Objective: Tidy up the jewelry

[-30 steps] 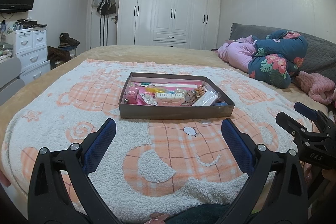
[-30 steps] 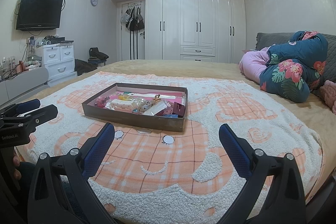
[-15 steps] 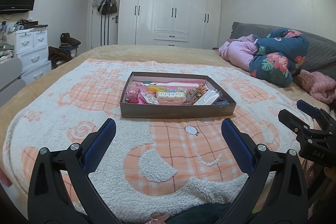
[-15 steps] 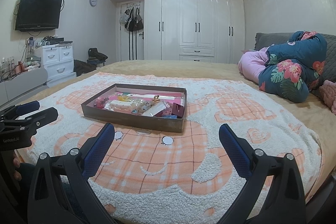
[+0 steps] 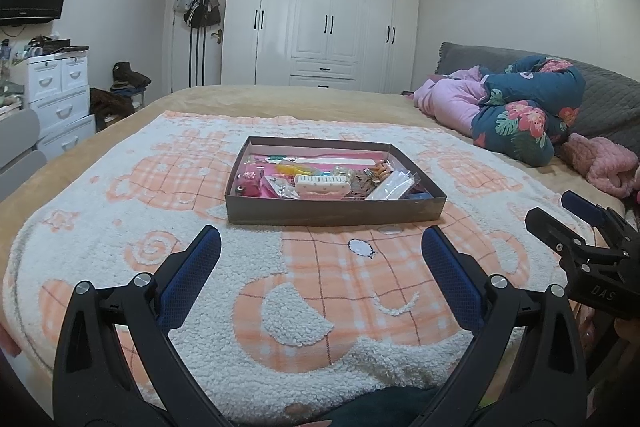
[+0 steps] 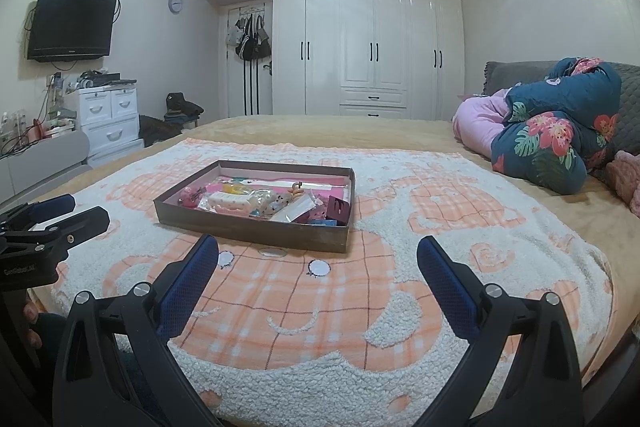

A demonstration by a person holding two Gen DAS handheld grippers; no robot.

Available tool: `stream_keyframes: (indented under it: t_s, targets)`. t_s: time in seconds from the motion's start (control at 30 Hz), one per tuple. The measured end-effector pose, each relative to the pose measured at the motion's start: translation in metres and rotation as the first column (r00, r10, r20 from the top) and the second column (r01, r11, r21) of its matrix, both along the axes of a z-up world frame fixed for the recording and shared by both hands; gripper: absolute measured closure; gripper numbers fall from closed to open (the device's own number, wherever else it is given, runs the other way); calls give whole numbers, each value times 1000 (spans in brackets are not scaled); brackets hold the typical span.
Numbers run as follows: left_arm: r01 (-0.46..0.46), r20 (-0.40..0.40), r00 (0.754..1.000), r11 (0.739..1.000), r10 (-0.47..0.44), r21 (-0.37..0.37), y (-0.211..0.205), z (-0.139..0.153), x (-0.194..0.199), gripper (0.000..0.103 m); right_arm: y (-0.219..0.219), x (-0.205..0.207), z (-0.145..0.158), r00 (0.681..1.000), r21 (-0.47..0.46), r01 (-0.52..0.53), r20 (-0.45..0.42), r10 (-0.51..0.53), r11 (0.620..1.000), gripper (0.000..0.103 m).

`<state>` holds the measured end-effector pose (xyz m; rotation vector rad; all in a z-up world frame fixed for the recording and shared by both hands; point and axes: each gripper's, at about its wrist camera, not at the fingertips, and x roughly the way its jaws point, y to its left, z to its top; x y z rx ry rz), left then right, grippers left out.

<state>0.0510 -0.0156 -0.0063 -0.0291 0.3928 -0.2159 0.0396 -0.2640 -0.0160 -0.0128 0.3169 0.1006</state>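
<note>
Both grippers, left gripper (image 5: 321, 253) and right gripper (image 6: 318, 263), have barely shifted over the last second, jaws spread and empty; the jewelry tray (image 5: 334, 213) stays just ahead of them, pieces jumbled inside.

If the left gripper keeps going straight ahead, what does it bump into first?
Probably the near wall of the brown box. The left gripper is open and points at it, with only blanket between, though depth is hard to judge.
</note>
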Motion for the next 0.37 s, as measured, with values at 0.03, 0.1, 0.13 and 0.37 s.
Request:
stream_keyframes:
  t_s: [0.03,0.1,0.13,0.37]
  targets:
    - [-5,-3,1000,1000,5,-2,0,0,1,11,0,0,0,1000,2,0,0,0,1000,6]
    - [-15,-14,1000,1000,14,-13,2,0,2,11,-1,2,0,1000,8,7,-6,-7,1000,6]
    - [-22,-21,1000,999,22,-23,4,0,4,11,-2,4,0,1000,12,10,-10,-10,1000,6]
    - [-125,-71,990,991,121,-57,36,3,38,11,-27,39,1,995,22,85,-50,-84,996,6]
